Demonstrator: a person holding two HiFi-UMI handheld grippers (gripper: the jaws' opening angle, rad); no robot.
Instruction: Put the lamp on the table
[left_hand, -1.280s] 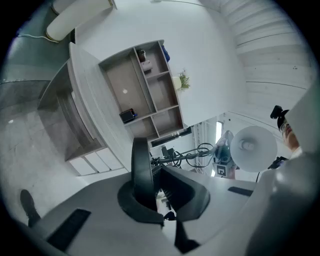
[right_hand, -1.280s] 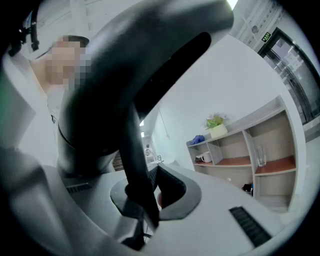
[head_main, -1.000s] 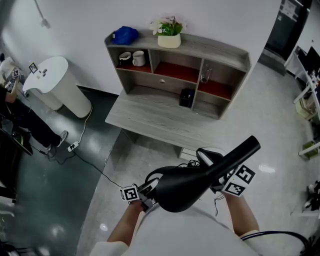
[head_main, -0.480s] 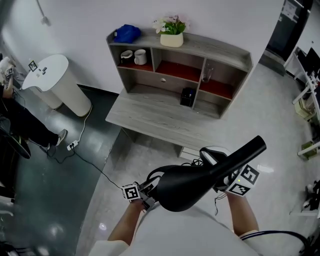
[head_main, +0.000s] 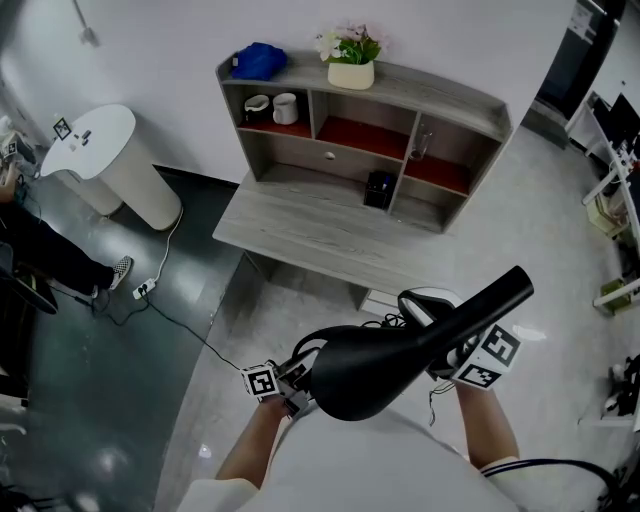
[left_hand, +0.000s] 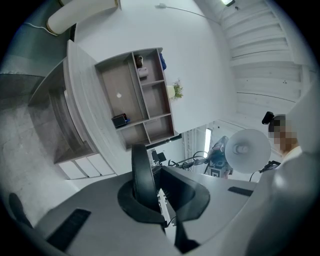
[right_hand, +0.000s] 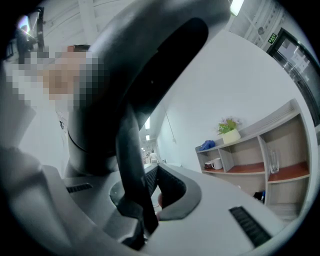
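I carry a black lamp (head_main: 365, 365) in front of the person's chest: a rounded dome with an arm (head_main: 490, 298) slanting up to the right. My left gripper (head_main: 290, 385) is shut on the lamp's black rim (left_hand: 142, 175) at the dome's left side. My right gripper (head_main: 450, 352) is shut on a thin black part of the lamp (right_hand: 132, 200) under the arm. A white disc of the lamp (left_hand: 247, 150) shows in the left gripper view. The grey wooden table (head_main: 320, 240) with its shelf unit (head_main: 455, 100) stands ahead, apart from the lamp.
On the shelves stand a flower pot (head_main: 352, 72), a blue cloth (head_main: 258, 60), two mugs (head_main: 272, 105) and a black box (head_main: 378, 188). A white round stand (head_main: 100, 150) is at the left, with a cable (head_main: 175, 325) on the floor. White racks (head_main: 615, 190) stand at the right.
The right gripper and the lamp's arm have shifted slightly right and up. The left gripper has stayed where it was, and both grips are unchanged.
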